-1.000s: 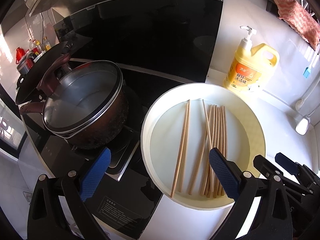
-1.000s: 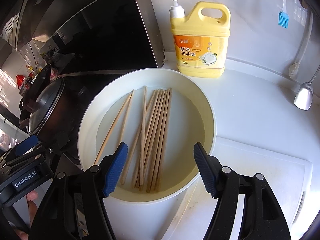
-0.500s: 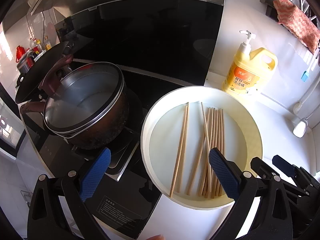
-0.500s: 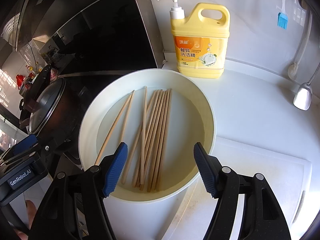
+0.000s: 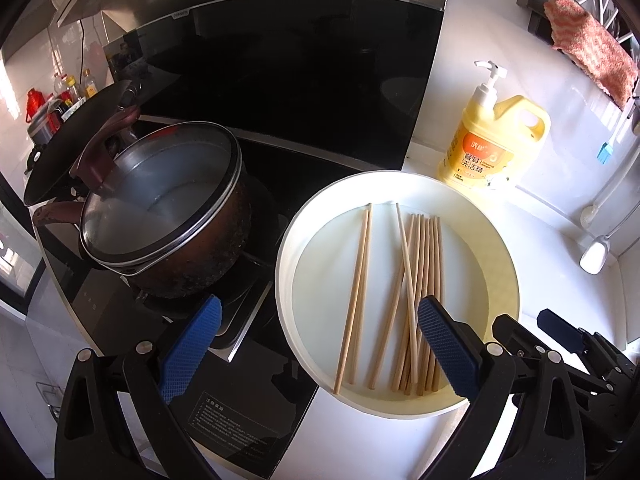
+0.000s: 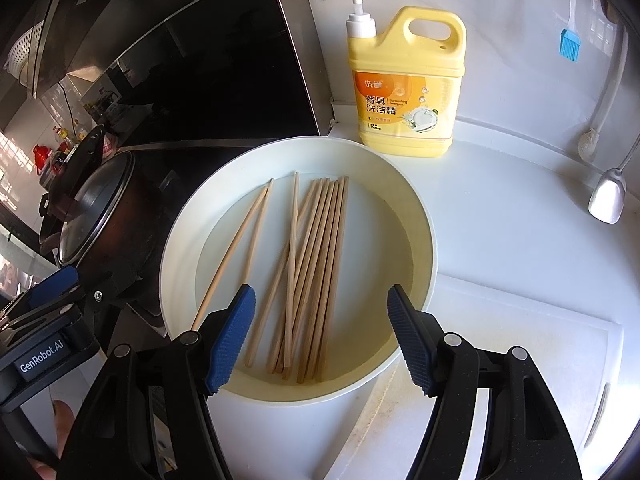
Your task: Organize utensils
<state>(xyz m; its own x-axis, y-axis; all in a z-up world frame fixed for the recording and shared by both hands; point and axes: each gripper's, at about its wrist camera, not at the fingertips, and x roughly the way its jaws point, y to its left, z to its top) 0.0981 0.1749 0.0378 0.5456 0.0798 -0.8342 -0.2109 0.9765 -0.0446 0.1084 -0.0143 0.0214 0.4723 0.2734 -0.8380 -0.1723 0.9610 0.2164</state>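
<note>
Wooden chopsticks (image 6: 316, 264) in basin (image 6: 420, 248), beyond gaping right hand-held gripper (image 6: 320, 336)

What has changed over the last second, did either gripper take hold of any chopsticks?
Nothing visibly changed. The left gripper and right gripper hover open and empty as before, nothing taken hold of or let go. The chopsticks lie as they did in the white basin; the pot and detergent bottle have not moved.
</note>
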